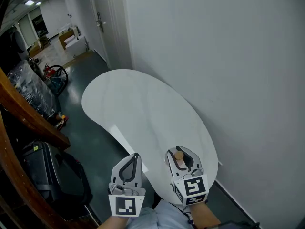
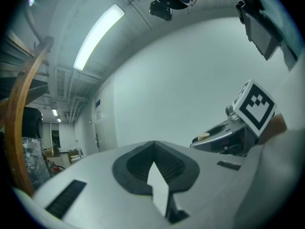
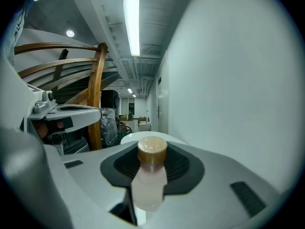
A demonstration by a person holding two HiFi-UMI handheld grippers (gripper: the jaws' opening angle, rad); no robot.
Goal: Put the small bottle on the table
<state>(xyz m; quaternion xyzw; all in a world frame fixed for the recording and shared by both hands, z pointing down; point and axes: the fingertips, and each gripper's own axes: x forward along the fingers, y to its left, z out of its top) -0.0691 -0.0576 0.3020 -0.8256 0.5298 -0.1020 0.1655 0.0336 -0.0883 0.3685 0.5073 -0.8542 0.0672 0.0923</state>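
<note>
The small bottle [image 1: 179, 155] has a pale translucent body and a tan cap. My right gripper [image 1: 181, 159] is shut on it and holds it upright just over the near end of the white oval table [image 1: 138, 109]. In the right gripper view the bottle [image 3: 151, 175] stands between the dark pads, cap up, with the table's top [image 3: 143, 138] showing beyond it. My left gripper [image 1: 129, 169] hovers beside the table's near left edge, shut and empty. In the left gripper view its jaws [image 2: 155, 149] meet, and the right gripper [image 2: 228, 132] with the bottle's cap [image 2: 204, 136] shows at the right.
A white wall [image 1: 228, 70] runs close along the table's right side. Left of the table are a curved wooden rail [image 1: 28, 118], a black bag [image 1: 52, 171] on the dark floor, and wrapped items [image 1: 33, 92]. A door [image 1: 102, 18] stands at the far end.
</note>
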